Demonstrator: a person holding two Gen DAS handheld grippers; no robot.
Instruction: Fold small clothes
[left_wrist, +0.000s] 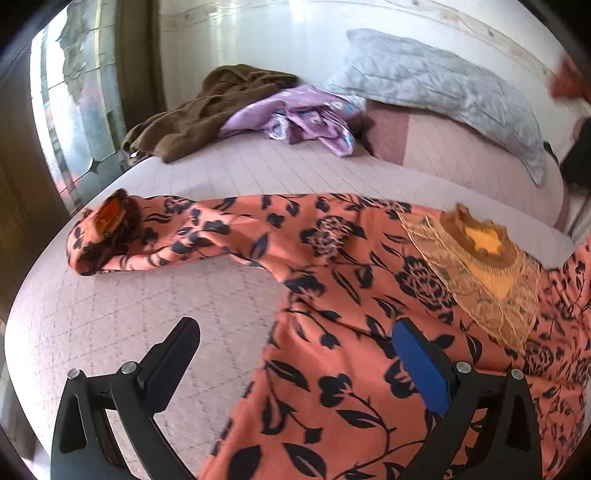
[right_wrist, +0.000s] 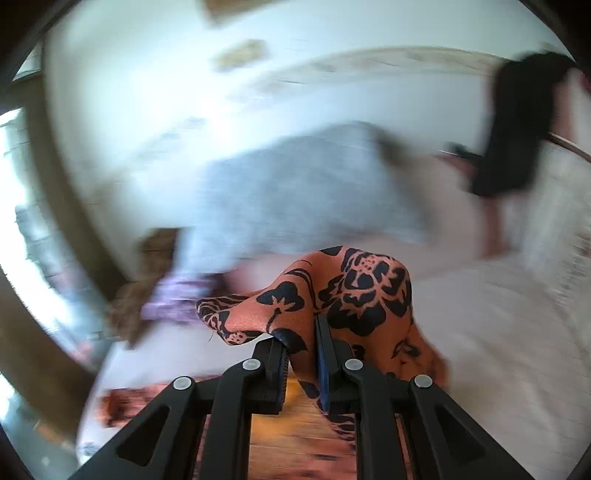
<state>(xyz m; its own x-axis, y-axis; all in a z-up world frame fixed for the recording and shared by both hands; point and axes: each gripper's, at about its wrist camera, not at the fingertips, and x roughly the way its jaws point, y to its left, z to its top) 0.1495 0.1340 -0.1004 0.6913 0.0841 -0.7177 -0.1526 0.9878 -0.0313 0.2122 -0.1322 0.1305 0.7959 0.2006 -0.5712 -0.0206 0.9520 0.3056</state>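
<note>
The orange floral top (left_wrist: 332, 295) lies spread on the bed (left_wrist: 184, 314), one sleeve out flat — no fold finished yet. The right gripper (right_wrist: 301, 332) has its jaws clamped on a bunched edge of it, lifted; the left gripper (left_wrist: 295, 350) hovers, jaws apart — most folding remains.

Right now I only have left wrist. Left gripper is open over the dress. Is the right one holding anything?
Observer: Yes. The right gripper is shut on a fold of the dress.
Operator: Fabric on the bed or off it?
Observer: Off it. The pinched fold stands up above the fingers, with the bed behind it.
Operator: Is that view clean?
Observer: No. The background is heavily blurred; only the gripper and the held fold are sharp.
</note>
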